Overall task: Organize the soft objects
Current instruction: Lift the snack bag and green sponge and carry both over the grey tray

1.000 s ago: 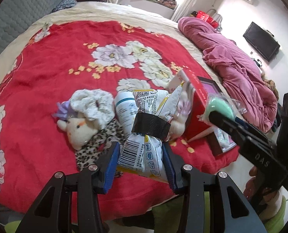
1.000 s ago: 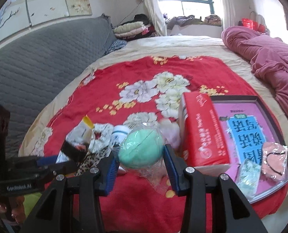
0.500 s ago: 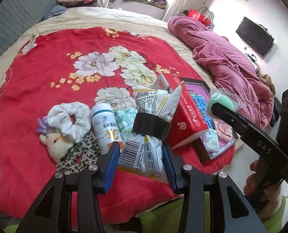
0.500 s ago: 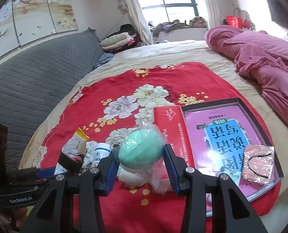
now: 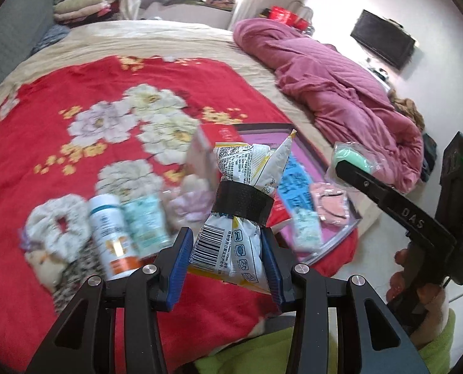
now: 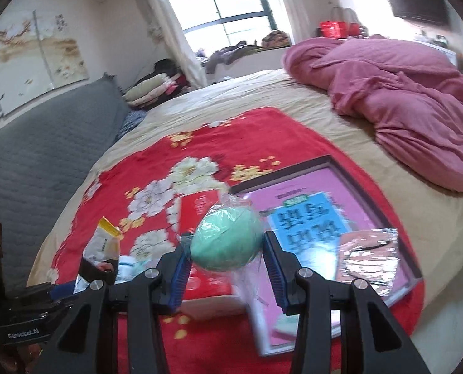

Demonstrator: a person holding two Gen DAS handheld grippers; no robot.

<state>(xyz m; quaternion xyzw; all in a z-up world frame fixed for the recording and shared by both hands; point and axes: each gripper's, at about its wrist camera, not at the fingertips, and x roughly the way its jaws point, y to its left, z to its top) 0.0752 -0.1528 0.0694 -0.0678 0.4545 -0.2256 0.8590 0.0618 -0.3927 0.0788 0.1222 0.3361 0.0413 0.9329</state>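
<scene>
Left wrist view: both loads carried right since a second ago, my left fingers (image 5: 228, 261) clamping the snack bag (image 5: 240, 218), right fingers (image 6: 228, 268) gripping the green ball (image 6: 226, 238) above the tray (image 6: 371, 193), so drop-off looks near.

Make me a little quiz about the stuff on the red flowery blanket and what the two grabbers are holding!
1. True or false: the right gripper is squeezing a green ball wrapped in clear plastic.
2. What goes round the middle of the snack bag in the left gripper?
A. a black band
B. a blue ribbon
C. nothing
3. Fill in: the white bottle lies on the red blanket beside a fluffy white ____.

Key
1. True.
2. A, a black band.
3. Scrunchie.
</scene>
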